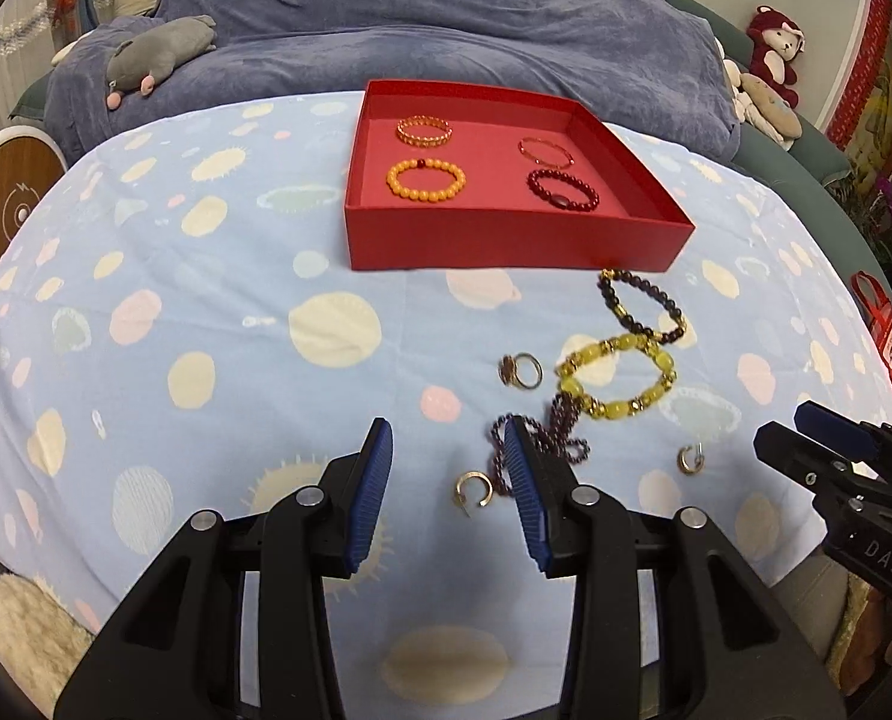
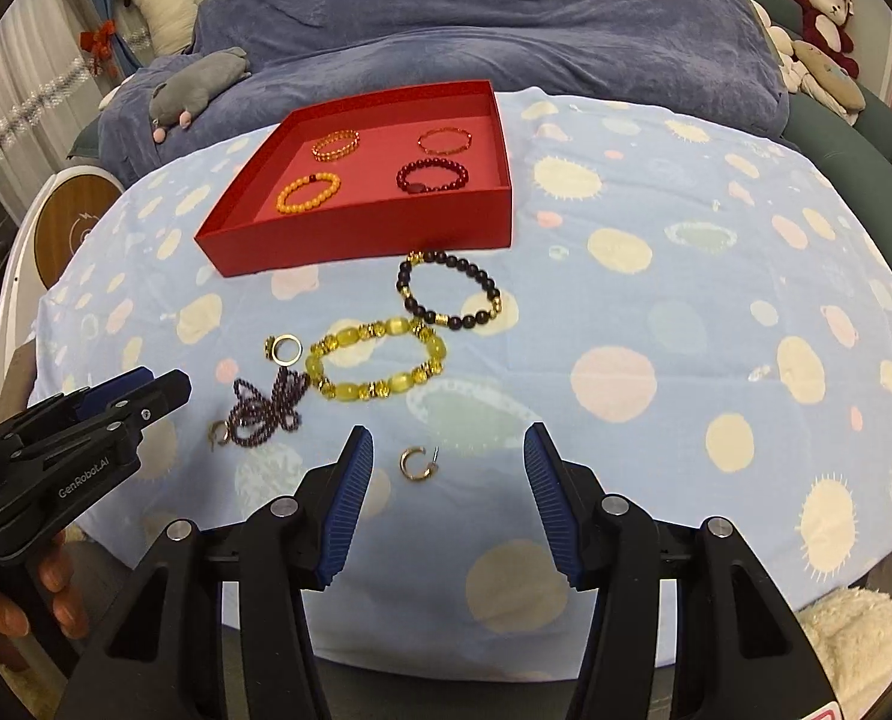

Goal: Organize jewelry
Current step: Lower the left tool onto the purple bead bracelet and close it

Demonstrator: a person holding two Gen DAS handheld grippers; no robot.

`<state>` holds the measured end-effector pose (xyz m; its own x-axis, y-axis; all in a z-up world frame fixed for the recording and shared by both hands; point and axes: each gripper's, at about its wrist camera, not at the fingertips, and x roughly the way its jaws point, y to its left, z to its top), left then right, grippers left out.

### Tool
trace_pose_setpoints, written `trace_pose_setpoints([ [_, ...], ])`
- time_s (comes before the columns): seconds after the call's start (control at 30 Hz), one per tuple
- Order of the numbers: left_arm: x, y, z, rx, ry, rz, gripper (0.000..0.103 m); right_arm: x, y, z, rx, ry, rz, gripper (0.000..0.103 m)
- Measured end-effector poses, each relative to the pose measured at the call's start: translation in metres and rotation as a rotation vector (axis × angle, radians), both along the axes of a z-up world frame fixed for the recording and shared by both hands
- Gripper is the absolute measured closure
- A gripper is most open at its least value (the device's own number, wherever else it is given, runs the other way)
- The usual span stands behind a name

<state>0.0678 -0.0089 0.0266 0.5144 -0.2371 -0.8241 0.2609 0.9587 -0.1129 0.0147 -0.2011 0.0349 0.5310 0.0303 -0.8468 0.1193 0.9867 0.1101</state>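
A red box (image 1: 506, 240) (image 2: 356, 240) stands on the spotted blue cloth, with several bracelets laid out inside it. In front of it lie a dark bead bracelet (image 1: 656, 293) (image 2: 476, 277), a yellow bracelet (image 1: 620, 407) (image 2: 344, 390), a ring (image 1: 509, 369) (image 2: 273, 351), a tangled garnet strand (image 1: 560, 420) (image 2: 272, 405) and two hoop earrings (image 1: 461, 486) (image 2: 406, 465). My left gripper (image 1: 448, 429) (image 2: 167, 381) hangs open above the cloth, its right finger over the strand. My right gripper (image 2: 448, 435) (image 1: 782, 426) is open too, the near earring just ahead of its left finger. Neither holds anything.
A blue blanket (image 1: 446, 30) heaps up behind the box, with a grey plush (image 1: 158, 54) on it and red plush toys (image 2: 824, 12) at the far right. A round wooden disc (image 1: 8, 198) sits left of the cloth. A hand (image 2: 56, 588) holds the left gripper.
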Motion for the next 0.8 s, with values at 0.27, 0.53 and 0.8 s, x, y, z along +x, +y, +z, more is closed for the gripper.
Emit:
trace_pose_setpoints([
  [0.27,-0.017,-0.015,-0.008,-0.018,0.017,-0.026,0.066,-0.020,0.007,-0.017,-0.001,0.028,0.011,0.052],
  [0.53,-0.001,-0.027,-0.021,-0.053,0.064,-0.006,0.067,-0.021,0.004,-0.020,0.019,0.033,-0.001,0.052],
  [0.8,0.008,-0.032,-0.033,-0.064,0.087,-0.010,0.085,-0.021,0.002,-0.023,0.035,0.043,-0.009,0.052],
])
